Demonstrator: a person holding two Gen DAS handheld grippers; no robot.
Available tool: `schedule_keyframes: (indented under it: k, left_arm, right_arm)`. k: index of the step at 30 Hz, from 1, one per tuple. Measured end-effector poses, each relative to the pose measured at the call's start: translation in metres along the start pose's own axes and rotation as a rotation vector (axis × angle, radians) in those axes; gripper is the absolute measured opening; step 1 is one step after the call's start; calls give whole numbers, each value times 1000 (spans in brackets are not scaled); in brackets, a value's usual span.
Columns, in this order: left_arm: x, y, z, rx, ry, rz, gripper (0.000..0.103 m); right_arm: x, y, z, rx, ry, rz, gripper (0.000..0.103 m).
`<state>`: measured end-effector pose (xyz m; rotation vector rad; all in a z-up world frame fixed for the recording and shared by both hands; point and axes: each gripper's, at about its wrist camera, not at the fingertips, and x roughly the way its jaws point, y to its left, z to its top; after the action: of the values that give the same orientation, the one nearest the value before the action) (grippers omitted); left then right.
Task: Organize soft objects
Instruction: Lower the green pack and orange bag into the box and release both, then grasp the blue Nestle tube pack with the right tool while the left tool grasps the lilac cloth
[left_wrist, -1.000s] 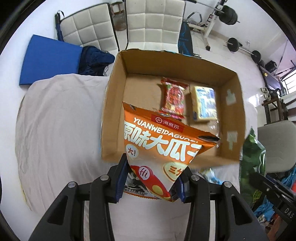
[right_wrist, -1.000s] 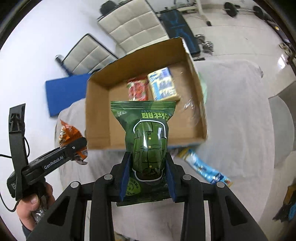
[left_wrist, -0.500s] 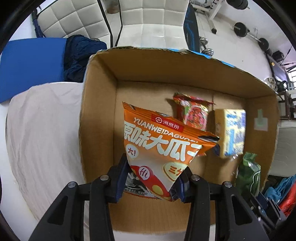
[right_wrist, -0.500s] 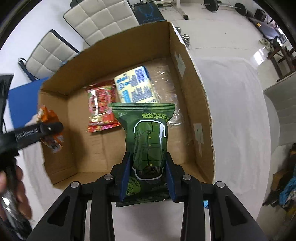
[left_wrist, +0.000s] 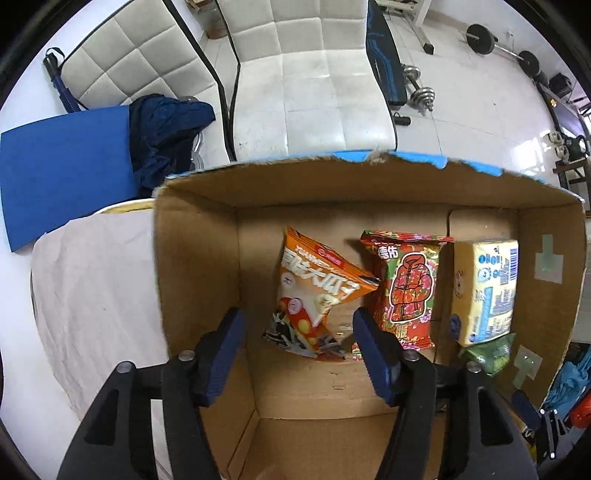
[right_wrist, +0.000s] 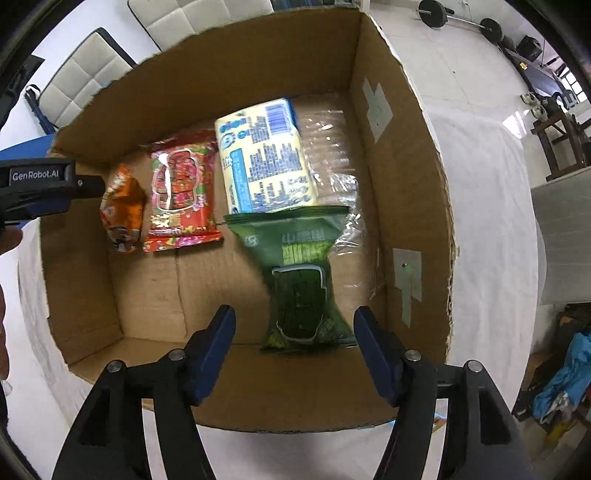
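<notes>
A cardboard box (left_wrist: 195, 288) (right_wrist: 402, 184) sits on a white-clothed table. My left gripper (left_wrist: 299, 343) is open above the box; the orange snack bag (left_wrist: 314, 291) (right_wrist: 122, 210) lies loose on the box floor just beyond its fingers. My right gripper (right_wrist: 293, 339) is open; the green snack bag (right_wrist: 299, 280) (left_wrist: 487, 350) lies free between and beyond its fingers, at the box's right. A red packet (left_wrist: 406, 288) (right_wrist: 181, 192) and a yellow-blue pack (left_wrist: 484, 291) (right_wrist: 264, 158) lie in the box too. The left gripper's body (right_wrist: 40, 184) shows in the right wrist view.
The white tablecloth (left_wrist: 99, 295) (right_wrist: 487, 221) surrounds the box. Two white padded chairs (left_wrist: 310, 85), a blue mat (left_wrist: 62, 173) and dark clothing (left_wrist: 166, 125) stand beyond the table. Gym weights (left_wrist: 417, 96) lie on the floor. Clear plastic film (right_wrist: 332, 147) lies in the box.
Both grippers have opened over the box. The orange bag dropped from the left gripper and the green bag from the right onto the box floor.
</notes>
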<state>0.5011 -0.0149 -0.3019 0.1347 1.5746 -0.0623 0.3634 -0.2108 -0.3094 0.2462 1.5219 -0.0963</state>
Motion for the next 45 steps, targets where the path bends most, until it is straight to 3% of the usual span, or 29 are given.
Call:
schedule_keyframes:
  k: [6, 8, 9, 11, 13, 18, 29, 37, 45]
  left_arm:
    - [-20, 6, -18, 3, -55, -33, 63]
    - [-26, 10, -30, -5, -73, -54, 75]
    - [-30, 12, -38, -10, -91, -66, 78]
    - [-36, 15, -55, -11, -125, -86, 94]
    - [-42, 15, -68, -4, -153, -71, 98]
    - [-72, 11, -110, 8, -278, -61, 100]
    - [-139, 2, -189, 15, -455, -50, 100]
    - [-170, -2, -223, -24, -528, -45, 100]
    - [-176, -9, -241, -56, -533, -46, 100]
  right_arm:
    - [-6, 4, -4, 11, 0, -2, 73]
    - [-13, 6, -8, 2, -18, 3, 95]
    - [-16, 7, -10, 0, -27, 3, 97]
    - [-24, 10, -17, -10, -53, -7, 97]
    - [-30, 12, -23, -21, -74, -25, 97]
    - [-52, 13, -44, -38, -127, -59, 97]
    - [-122, 23, -93, -124, -318, -73, 97]
    - [-163, 15, -122, -140, -376, -18, 97]
    - [-169, -6, -138, -136, -385, 32, 97]
